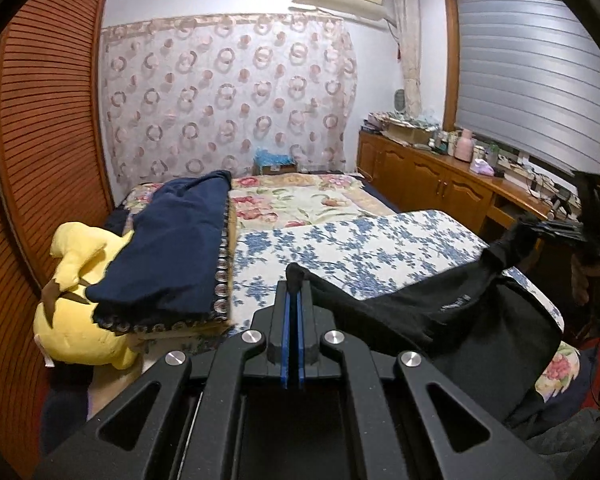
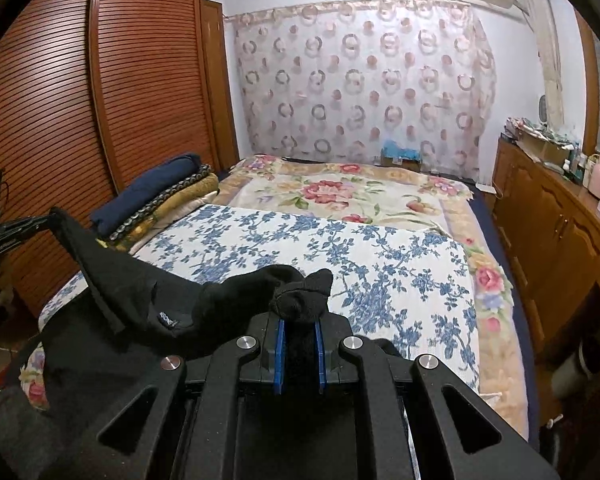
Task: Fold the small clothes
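Spanning the near edge of the blue-flowered quilt, the black garment runs left to right, one corner pinched in the left gripper, pads pressed together, the other bunched between the right gripper pads. Quilt beyond lies bare. Garment's lower hem drops from sight.

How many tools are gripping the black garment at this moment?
2: the left tool pinches one corner of the black garment; the right tool clamps a bunched corner, stretching it over the blue-flowered quilt.
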`<move>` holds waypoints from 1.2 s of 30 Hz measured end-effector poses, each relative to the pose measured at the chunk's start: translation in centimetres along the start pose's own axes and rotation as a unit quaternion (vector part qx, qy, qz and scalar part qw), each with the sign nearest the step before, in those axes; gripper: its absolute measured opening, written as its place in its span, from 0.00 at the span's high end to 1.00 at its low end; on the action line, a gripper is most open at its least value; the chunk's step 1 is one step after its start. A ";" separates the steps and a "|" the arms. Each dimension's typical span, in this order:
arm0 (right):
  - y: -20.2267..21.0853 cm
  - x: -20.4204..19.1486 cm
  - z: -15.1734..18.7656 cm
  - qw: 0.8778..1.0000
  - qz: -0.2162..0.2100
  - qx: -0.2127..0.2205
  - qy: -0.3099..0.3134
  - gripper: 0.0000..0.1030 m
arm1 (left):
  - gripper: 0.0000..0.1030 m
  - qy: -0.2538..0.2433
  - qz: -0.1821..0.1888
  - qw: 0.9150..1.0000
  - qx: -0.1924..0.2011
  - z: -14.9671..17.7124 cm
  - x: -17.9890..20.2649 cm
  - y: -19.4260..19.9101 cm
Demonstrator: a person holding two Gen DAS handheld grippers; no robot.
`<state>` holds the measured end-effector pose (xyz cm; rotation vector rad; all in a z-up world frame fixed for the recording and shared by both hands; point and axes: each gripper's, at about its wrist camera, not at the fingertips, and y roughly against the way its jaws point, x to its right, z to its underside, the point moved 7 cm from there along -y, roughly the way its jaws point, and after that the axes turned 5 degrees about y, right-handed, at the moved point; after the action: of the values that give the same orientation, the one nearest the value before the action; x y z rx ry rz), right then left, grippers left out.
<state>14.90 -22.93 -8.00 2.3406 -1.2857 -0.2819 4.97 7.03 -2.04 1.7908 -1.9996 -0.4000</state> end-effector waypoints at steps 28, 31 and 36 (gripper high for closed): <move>4.9 -2.4 8.5 0.994 -0.011 -0.110 -0.001 0.89 | 0.96 0.039 -0.030 0.996 -0.070 9.1 -3.2 3.0; 3.9 -2.7 8.9 0.992 0.004 -0.129 0.000 0.85 | 0.96 0.042 -0.038 0.996 -0.074 9.2 -3.7 2.6; 4.3 -3.0 6.4 0.993 0.002 -0.116 0.006 0.79 | 0.76 0.044 -0.037 0.997 -0.060 7.7 -4.0 2.1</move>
<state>7.63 -24.20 -11.64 2.1403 -1.1841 -0.3940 -0.35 10.71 -8.17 1.7797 -1.8149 -0.4462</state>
